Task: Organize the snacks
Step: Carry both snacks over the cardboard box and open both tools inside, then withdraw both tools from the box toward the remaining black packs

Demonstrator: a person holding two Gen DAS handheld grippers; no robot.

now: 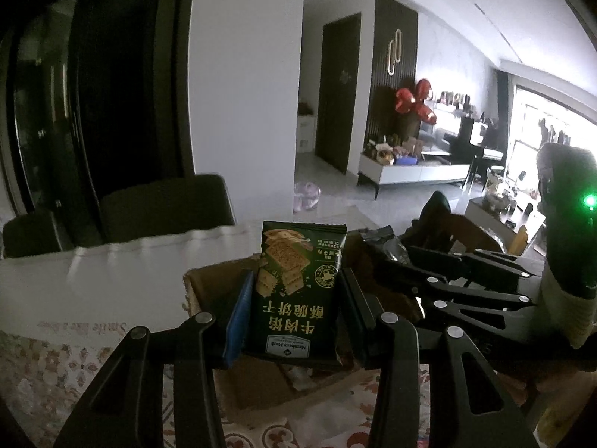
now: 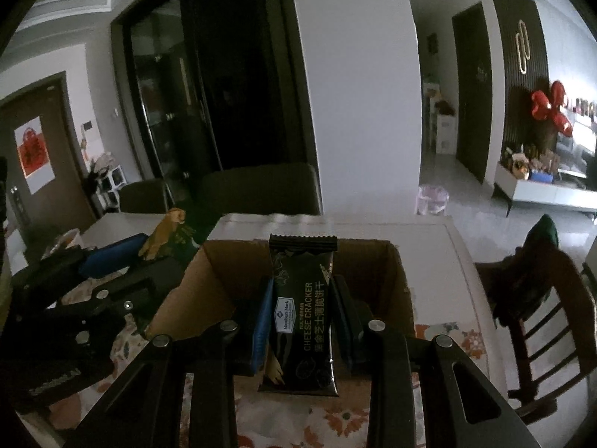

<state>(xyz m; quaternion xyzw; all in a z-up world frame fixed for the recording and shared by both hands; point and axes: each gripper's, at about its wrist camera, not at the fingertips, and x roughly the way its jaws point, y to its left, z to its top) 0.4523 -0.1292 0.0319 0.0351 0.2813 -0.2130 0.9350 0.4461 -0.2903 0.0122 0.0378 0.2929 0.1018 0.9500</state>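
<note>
- left wrist view looks down along its hand-held gripper [image 1: 294, 298], close over the cardboard box [image 1: 209, 283].
- right wrist view faces the same cardboard box [image 2: 373, 261] and table [image 2: 429, 231].

cardboard box [image 2: 373, 261] on patterned tablecloth [image 2: 440, 336]

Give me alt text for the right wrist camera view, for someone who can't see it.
The right gripper grips an upright black cheese cracker packet over an open cardboard box on a floral tablecloth. At left, the left gripper holds a dark green snack packet; a wooden chair stands at right.
</note>
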